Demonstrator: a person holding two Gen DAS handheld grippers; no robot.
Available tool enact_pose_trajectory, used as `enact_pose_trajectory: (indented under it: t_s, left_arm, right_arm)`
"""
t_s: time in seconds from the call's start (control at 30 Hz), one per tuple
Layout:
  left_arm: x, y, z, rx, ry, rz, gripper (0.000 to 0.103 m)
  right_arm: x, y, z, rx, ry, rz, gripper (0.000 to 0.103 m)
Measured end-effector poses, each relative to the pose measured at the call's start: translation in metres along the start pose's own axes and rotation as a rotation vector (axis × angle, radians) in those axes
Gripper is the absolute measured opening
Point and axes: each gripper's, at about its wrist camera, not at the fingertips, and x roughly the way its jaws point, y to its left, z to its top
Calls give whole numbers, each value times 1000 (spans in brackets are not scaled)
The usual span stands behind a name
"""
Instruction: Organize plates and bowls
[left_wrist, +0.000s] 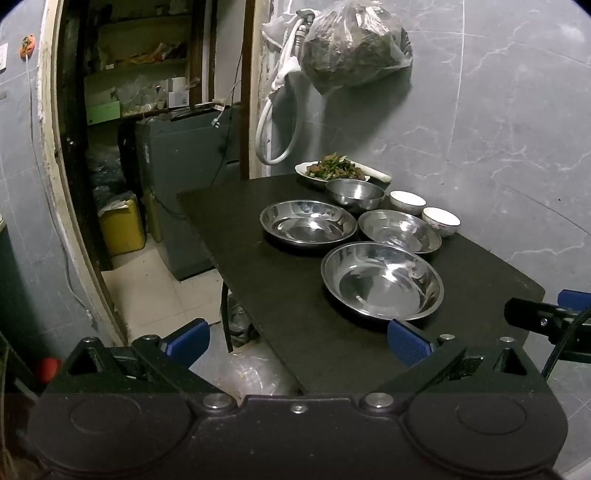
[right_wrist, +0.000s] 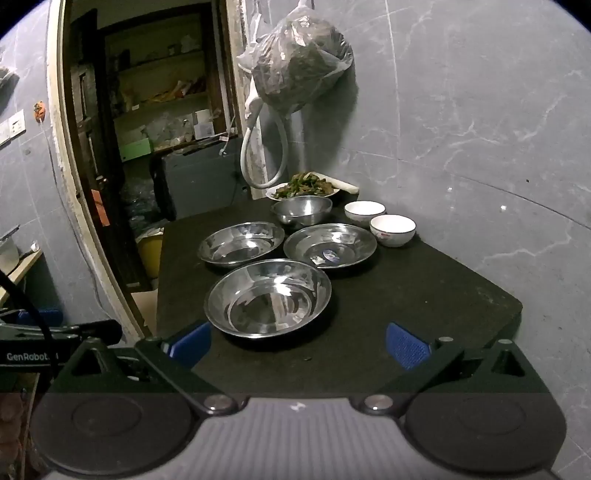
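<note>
Right wrist view: right gripper (right_wrist: 297, 345) spread wide, empty, hovering over the near edge of the black tabletop (right_wrist: 424, 295), lined up with the nearest steel plate (right_wrist: 269, 297). Left gripper (left_wrist: 299, 341) also wide open and empty, hanging off the tabletop's left edge, half over the floor.

Layout: three shallow steel plates in a triangle, nearest one plus left plate (right_wrist: 242, 243) and right plate (right_wrist: 330, 245), rims close together, can't tell if touching. Behind them a deeper steel bowl (right_wrist: 302, 209), two white ceramic bowls (right_wrist: 365, 212) (right_wrist: 392, 229) by the wall, and a plate of cooked greens (right_wrist: 303, 188) at the back.

Risks, my read:
- Thin, slick, sloped steel rims; a pinch likely slips or tips the plate, so it clatters.
- Pushing the nearest plate instead of lifting it shoves it into the two behind.
- Reaching back for the bowls means crossing the plates; easy to clip a rim.
- Ceramic bowls could chip if dropped while stacking.
- Greens could spill if that plate gets bumped.
</note>
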Motion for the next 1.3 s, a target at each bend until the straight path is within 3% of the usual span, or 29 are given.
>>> enact_pose_trajectory:
  t_s: [1.3]
  left_arm:
    - [-5,3,2,-2,2,-3,102]
  right_arm:
    - [1,1,1,0,-7,-7,103]
